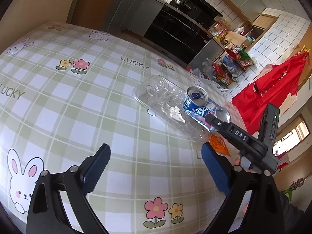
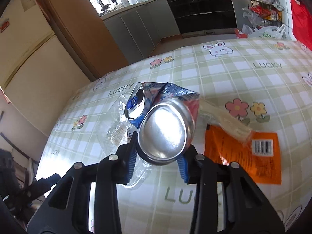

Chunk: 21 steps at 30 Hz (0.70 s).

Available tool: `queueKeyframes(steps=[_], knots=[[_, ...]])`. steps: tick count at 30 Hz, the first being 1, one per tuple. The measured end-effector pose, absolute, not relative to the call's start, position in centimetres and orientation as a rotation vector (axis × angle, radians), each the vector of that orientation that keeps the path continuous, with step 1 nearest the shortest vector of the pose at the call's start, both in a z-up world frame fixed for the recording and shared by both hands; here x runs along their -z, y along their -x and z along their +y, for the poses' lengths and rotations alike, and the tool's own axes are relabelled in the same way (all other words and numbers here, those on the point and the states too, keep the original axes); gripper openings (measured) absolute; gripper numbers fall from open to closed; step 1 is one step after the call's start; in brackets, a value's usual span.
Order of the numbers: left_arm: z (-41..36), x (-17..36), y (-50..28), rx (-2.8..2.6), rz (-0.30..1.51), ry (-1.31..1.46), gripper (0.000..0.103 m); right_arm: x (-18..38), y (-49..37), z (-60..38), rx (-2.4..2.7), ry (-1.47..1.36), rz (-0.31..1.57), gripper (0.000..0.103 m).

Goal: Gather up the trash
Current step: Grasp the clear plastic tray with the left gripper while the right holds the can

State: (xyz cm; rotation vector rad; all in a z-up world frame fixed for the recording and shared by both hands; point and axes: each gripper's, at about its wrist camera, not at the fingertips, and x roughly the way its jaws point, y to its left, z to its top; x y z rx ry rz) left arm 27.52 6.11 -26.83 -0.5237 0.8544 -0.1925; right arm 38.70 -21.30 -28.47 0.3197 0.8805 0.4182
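Note:
A crushed blue and silver drink can (image 2: pixel 163 128) sits between the blue pads of my right gripper (image 2: pixel 159 148), its shiny base towards the camera and lifted a little off the checked tablecloth (image 2: pixel 234 74). From the left wrist view, the same can (image 1: pixel 195 105) shows beside a clear plastic container (image 1: pixel 158 95), with my right gripper (image 1: pixel 212 120) clamped on its lower end. My left gripper (image 1: pixel 156 150) hangs open over bare cloth, nearer than the can and to its left, with nothing between its fingers. An orange wrapper (image 2: pixel 243 156) and a pale crumpled wrapper (image 2: pixel 224 120) lie to the right of the can.
The clear container (image 2: pixel 117 124) lies just behind and left of the can. Past the table's far edge stand a dark oven (image 1: pixel 175 31), a wire rack of packets (image 1: pixel 230 64) and a red bag (image 1: pixel 273 89). A white plastic bag (image 2: pixel 267 32) lies on the floor.

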Motion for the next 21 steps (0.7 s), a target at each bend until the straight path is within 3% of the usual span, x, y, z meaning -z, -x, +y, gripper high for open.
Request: queueKeyframes(steps=[13,18,21], knots=[[2.8,31.7,-33.0,0.205,1.015,0.786,0.051,31.2,-33.7,-24.0,-0.395,-0.506,0.947,0.037],[2.5,32.6,-34.6,0.167,1.016,0.774,0.042,31.1,-33.7,-24.0,-0.394,-0.497,0.941,0.037],[1.6,32.4,-35.2,0.170,1.016,0.728,0.042,31.2,-33.8,-24.1,-0.391,-0.488,0.938,0.037]])
